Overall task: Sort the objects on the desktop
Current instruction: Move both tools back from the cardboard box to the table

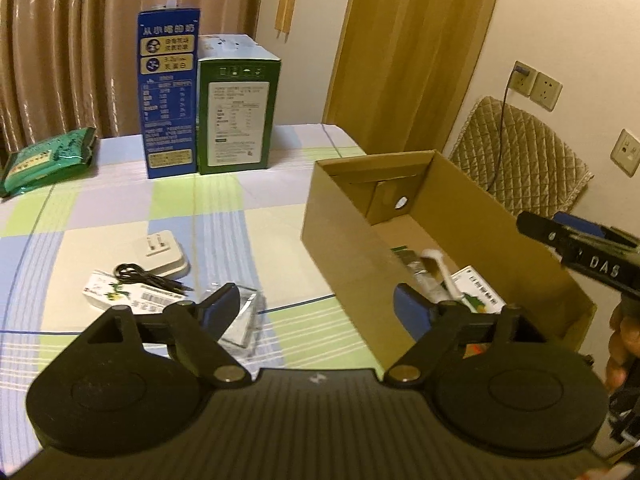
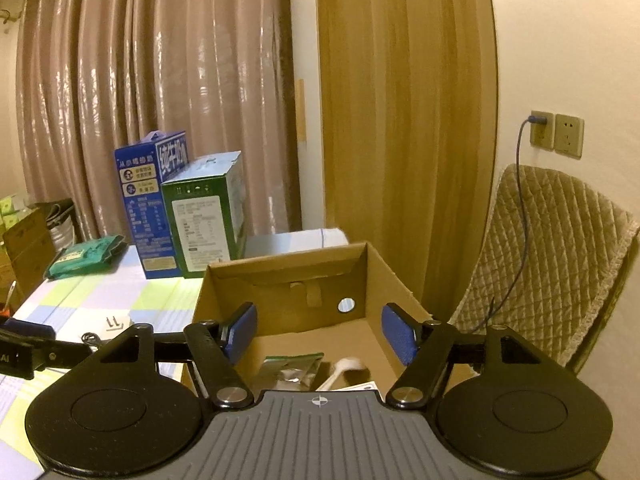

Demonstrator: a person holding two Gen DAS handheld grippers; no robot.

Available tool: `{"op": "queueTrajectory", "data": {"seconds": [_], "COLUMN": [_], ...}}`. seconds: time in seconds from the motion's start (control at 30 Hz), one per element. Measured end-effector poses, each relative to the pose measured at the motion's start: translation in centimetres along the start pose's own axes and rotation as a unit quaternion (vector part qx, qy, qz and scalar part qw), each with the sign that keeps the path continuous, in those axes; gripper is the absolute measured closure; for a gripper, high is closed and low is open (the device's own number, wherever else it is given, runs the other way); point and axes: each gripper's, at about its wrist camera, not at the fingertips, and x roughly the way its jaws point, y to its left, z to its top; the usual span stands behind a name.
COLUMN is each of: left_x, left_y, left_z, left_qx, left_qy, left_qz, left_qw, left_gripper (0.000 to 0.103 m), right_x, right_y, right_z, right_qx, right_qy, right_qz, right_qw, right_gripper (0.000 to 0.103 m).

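An open cardboard box (image 1: 340,240) stands on the right of the checked tablecloth (image 1: 224,216). In it lie a foil packet (image 2: 292,372), a white brush (image 2: 346,366) and a small white-and-green carton (image 1: 480,288). My right gripper (image 2: 320,334) hangs open over the box (image 2: 280,280), with nothing between its blue pads. My left gripper (image 1: 316,312) is open at the box's near left corner, holding nothing. A clear plastic piece (image 1: 244,324) lies by its left finger. Further left lie a white charger plug (image 1: 164,256), a black cable (image 1: 148,278) and a small white box (image 1: 116,296).
A blue carton (image 1: 168,92) and a green carton (image 1: 236,112) stand upright at the table's back. A green packet (image 1: 48,156) lies at the far left. A quilted chair (image 2: 560,260) stands to the right of the box, with wall sockets (image 2: 556,134) above it.
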Motion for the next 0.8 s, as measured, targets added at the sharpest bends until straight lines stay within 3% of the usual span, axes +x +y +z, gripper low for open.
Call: {"op": "queueTrajectory", "data": {"seconds": [0.37, 0.6, 0.8], "left_x": [-2.4, -3.7, -4.2], "left_y": [7.1, 11.2, 13.5], "left_z": [-0.1, -0.8, -2.0], "left_qx": [-0.029, -0.033, -0.037], "left_qy": [-0.019, -0.013, -0.003], "left_qz": [0.084, 0.133, 0.149], "left_qw": [0.9959, 0.9905, 0.9881], "left_gripper": [0.001, 0.001, 0.001], "right_x": [0.3, 0.3, 0.5], "right_y": [3.9, 7.7, 10.8], "right_z": [0.0, -0.1, -0.5], "right_qx": [-0.025, -0.056, -0.078], "right_qy": [-0.007, -0.014, -0.011], "right_qz": [0.046, 0.094, 0.128], "right_qw": [0.999, 0.994, 0.989], "right_gripper": [0.026, 0.024, 0.023]}}
